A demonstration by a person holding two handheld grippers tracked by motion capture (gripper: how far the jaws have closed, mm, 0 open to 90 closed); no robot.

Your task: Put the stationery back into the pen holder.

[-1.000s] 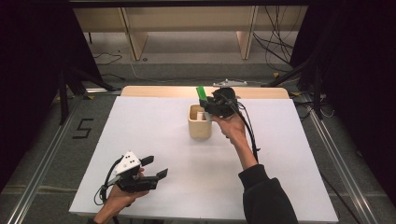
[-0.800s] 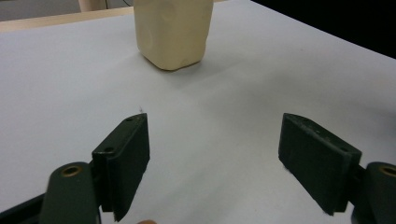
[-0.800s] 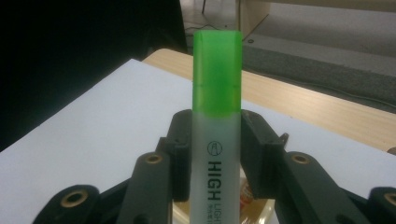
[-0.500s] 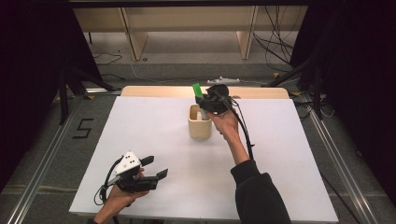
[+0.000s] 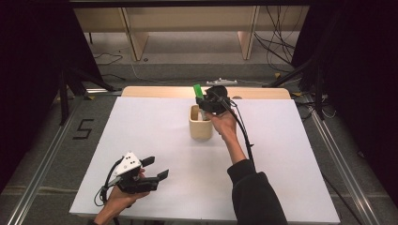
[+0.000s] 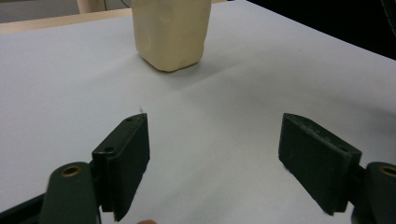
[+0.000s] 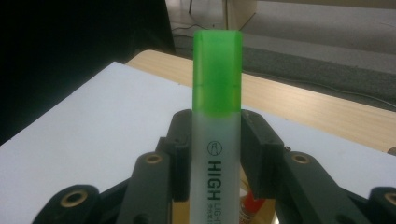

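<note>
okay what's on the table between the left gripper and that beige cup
Nothing: bare white table runs from the open left gripper to the beige cup, as the left gripper view shows. The high view agrees.

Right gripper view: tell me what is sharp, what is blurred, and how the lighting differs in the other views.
Right gripper view: highlighter lettering sharp, floor behind soft, left side dark. Left gripper view: beige cup slightly soft, faint shadow beside it. High view: white table evenly lit, surroundings black.

Highlighter (image 7: 216, 140): green cap, whitish body (blk lettering); cup (image 5: 200, 124) cream; table (image 5: 141, 131) white.
</note>
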